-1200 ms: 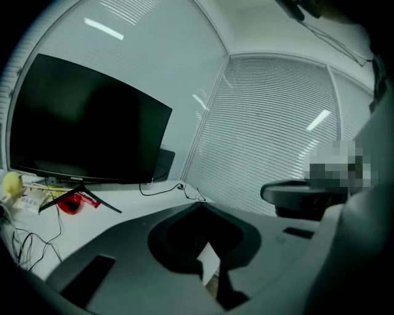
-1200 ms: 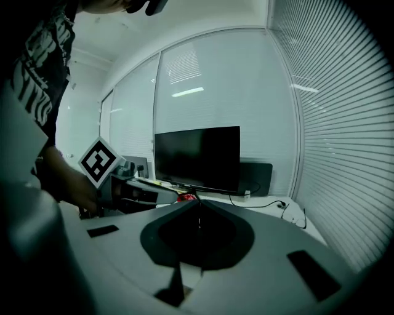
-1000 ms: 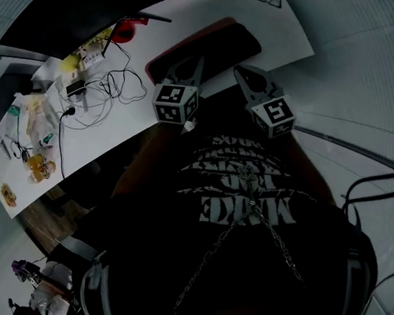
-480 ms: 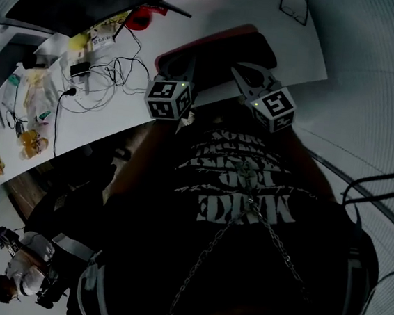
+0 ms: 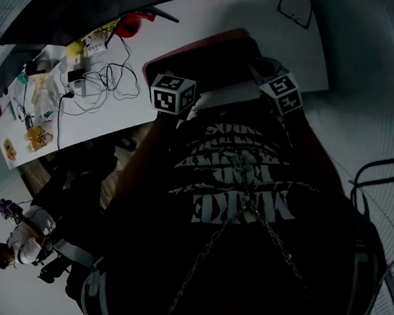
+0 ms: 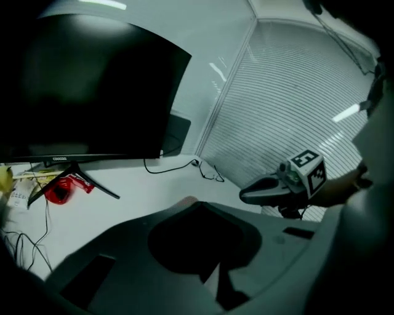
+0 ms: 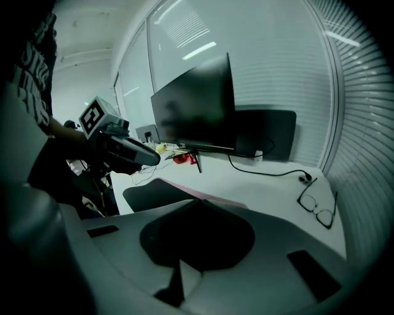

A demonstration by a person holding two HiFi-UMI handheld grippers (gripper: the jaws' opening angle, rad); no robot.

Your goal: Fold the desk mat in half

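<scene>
I have both tongs pressed together with nothing pinched. The left gripper (image 6: 198,204) and the right gripper (image 7: 198,200) are side by side, apart from each other, angled down at the near side of the dark desk mat (image 5: 209,58). The mat lies on the white desk (image 5: 117,120) in front of the monitor (image 6: 92,86), and its reddish edge shows just past each closed tip. I cannot tell whether either tip touches it.

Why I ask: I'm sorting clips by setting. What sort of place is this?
Probably an office: a white desk with a large monitor, loose cables and a desk mat, beside slatted blinds.
</scene>
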